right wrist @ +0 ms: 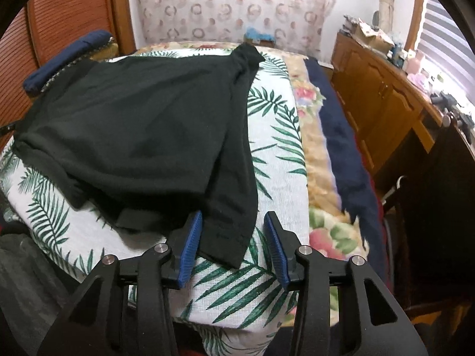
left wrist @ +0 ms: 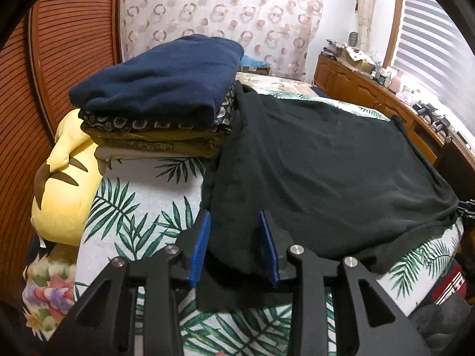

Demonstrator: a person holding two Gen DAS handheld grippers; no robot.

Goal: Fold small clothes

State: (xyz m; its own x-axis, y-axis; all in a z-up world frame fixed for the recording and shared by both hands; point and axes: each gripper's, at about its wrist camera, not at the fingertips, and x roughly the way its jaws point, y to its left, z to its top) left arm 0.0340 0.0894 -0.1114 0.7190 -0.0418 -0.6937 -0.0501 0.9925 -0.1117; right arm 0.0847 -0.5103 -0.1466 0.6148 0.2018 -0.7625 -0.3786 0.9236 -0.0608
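Several garments sit folded in a stack point(left wrist: 154, 101) at upper left, while the black shirt point(left wrist: 320, 160) at centre is only half folded, both tongs point(left wrist: 234, 237) point(right wrist: 234, 240) parted, gripping nothing.

Two handheld grippers, the left gripper point(left wrist: 234, 237) and the right gripper point(right wrist: 234, 237), share one build: matte black angular linkage arms with triangular cut-outs, round silver pivot screws at the joints, and ribbed blue pads point(left wrist: 202, 246) lining the jaws.
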